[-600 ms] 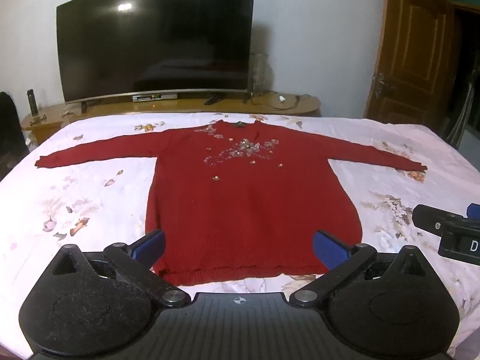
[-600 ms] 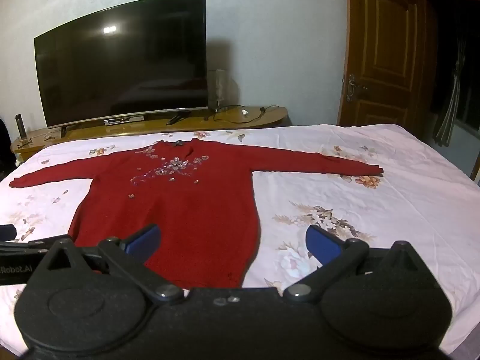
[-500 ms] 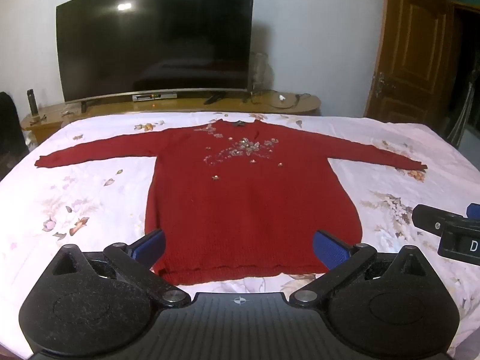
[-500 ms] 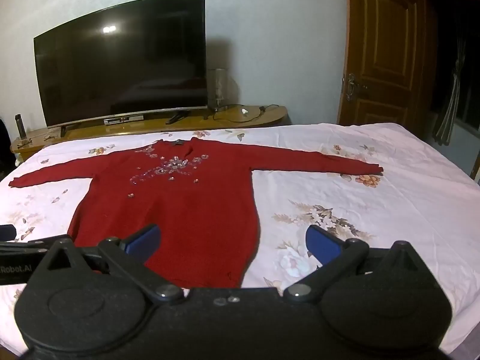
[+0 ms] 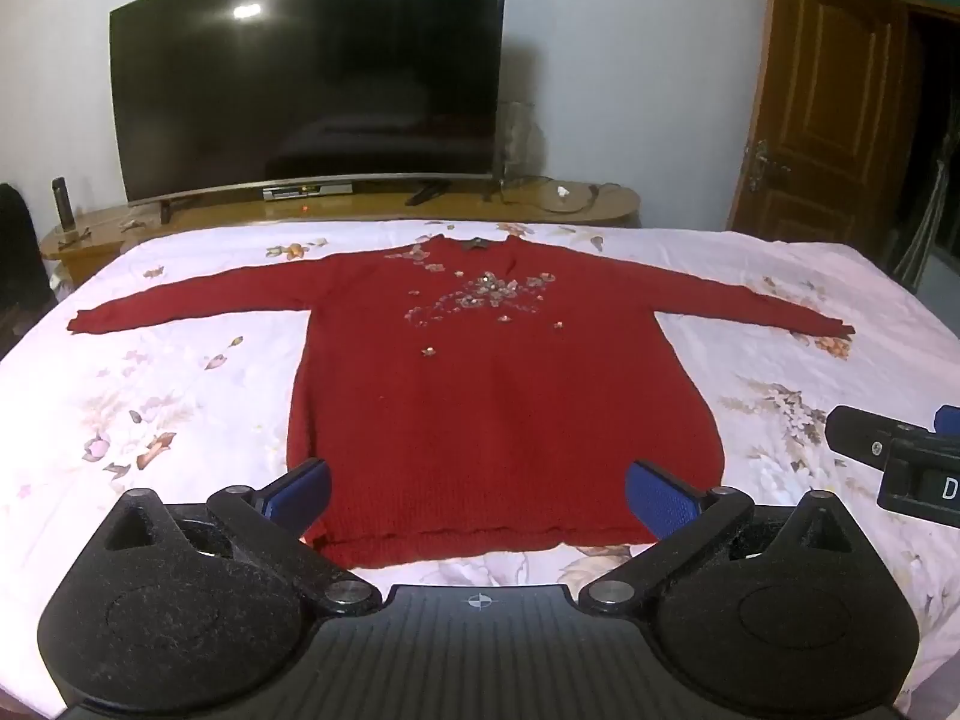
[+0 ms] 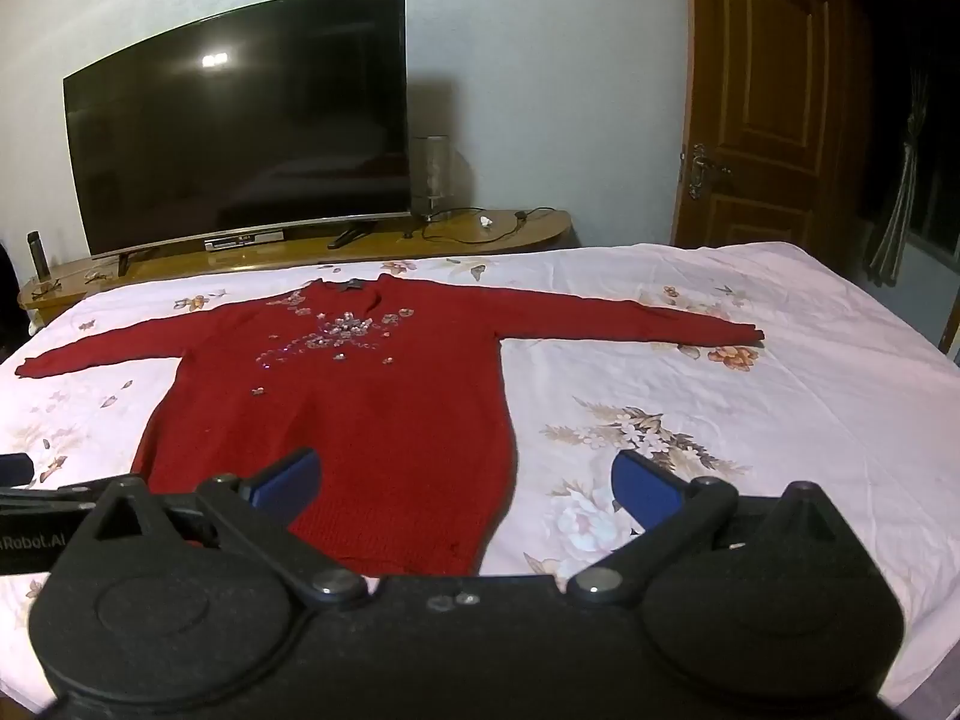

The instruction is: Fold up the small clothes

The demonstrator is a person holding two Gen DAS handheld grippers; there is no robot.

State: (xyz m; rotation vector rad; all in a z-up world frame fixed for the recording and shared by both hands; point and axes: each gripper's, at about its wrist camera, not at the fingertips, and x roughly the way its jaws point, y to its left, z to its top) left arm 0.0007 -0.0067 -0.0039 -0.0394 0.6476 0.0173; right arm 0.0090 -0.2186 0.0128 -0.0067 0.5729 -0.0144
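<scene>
Left wrist view: left gripper [image 5: 477,492] angled down over the hem, jaws wide, nothing held. Right gripper [image 6: 465,483] likewise, spread and empty. Red sweater [image 5: 498,396] lies flat on the floral bedsheet [image 5: 156,408].

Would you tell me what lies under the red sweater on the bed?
The red sweater lies flat, sleeves spread, on a pale floral bedsheet that shows all around it. The sheet directly beneath, and anything that might lie there, is covered and cannot be seen.
</scene>
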